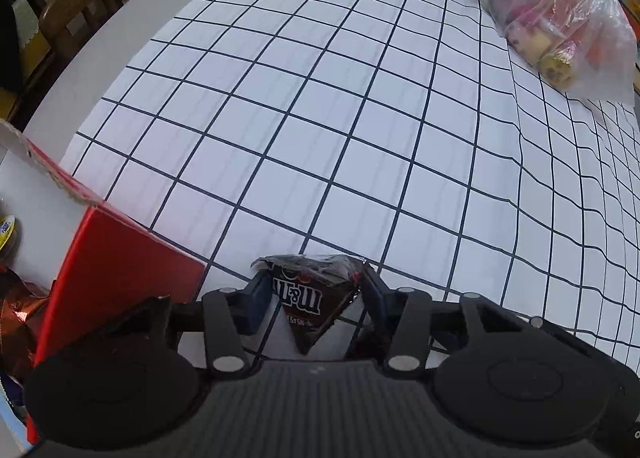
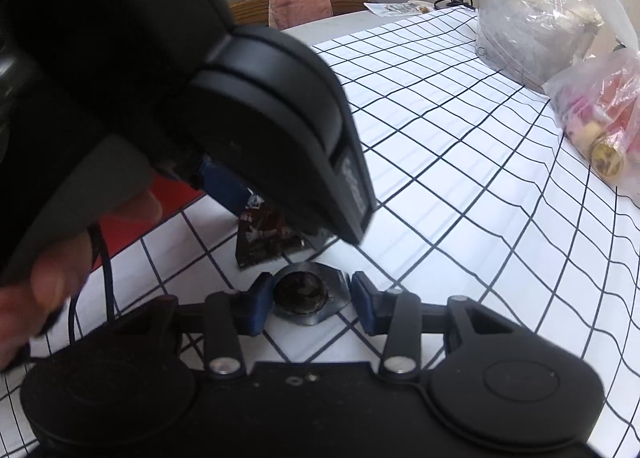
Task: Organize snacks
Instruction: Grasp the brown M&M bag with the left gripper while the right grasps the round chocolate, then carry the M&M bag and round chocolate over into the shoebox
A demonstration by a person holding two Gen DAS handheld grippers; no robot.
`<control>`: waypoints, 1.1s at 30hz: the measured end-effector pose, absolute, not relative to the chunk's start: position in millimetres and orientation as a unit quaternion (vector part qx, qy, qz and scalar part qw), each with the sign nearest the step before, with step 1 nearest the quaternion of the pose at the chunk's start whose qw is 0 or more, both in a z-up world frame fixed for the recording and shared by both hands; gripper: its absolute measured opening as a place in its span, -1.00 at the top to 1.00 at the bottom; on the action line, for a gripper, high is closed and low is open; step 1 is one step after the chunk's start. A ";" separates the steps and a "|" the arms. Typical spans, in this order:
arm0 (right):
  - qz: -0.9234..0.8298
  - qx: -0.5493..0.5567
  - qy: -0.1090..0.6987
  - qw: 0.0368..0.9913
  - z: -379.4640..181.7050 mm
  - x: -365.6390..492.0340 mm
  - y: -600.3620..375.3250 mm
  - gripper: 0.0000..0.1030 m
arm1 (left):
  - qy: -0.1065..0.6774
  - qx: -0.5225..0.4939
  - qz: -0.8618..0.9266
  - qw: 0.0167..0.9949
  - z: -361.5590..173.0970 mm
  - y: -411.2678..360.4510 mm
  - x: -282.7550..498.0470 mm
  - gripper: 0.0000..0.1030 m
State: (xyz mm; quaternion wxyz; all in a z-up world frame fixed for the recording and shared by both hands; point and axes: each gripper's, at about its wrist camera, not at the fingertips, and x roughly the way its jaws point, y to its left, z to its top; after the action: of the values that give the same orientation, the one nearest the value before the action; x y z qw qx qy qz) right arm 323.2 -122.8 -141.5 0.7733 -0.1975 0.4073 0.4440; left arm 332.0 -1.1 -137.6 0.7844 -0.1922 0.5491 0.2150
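Brown M&M's packet [image 1: 316, 298] pinched in the left gripper [image 1: 316, 290] beside the red box [image 1: 120, 258] — likely bound there — while the right gripper [image 2: 312, 298] loosely brackets a foil-wrapped chocolate [image 2: 308, 294], jaws apart.

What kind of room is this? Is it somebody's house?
Probably a home dining area: a wooden chair stands at a table with a checked tablecloth, and a plastic bag of snacks and a red box sit on it.

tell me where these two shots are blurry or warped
Left wrist view: sharp, but the fisheye bows the tablecloth grid; M&M's packet readable. Right wrist view: the left gripper body looms close and soft, the hand smeared; foil-wrapped snack fairly crisp.
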 end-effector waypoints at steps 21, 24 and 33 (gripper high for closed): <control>0.365 -0.143 0.446 0.805 -118.3 299.9 -169.6 0.23 | 0.541 -0.178 0.179 0.803 -125.5 -19.2 299.2 0.38; 0.358 -0.142 0.450 0.806 -110.3 281.4 -178.9 0.23 | 0.540 -0.183 0.168 0.804 -121.5 -24.4 287.3 0.38; 0.324 -0.129 0.444 0.826 -77.1 239.3 -198.7 0.23 | 0.541 -0.178 0.125 0.812 -96.2 -41.2 247.4 0.38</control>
State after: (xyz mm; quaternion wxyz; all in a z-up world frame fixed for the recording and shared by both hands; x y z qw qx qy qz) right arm 239.3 -198.7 -77.1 0.8256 -0.1293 0.4436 0.3239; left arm 247.4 -41.2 -96.2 0.8123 -0.1784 0.5410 0.1253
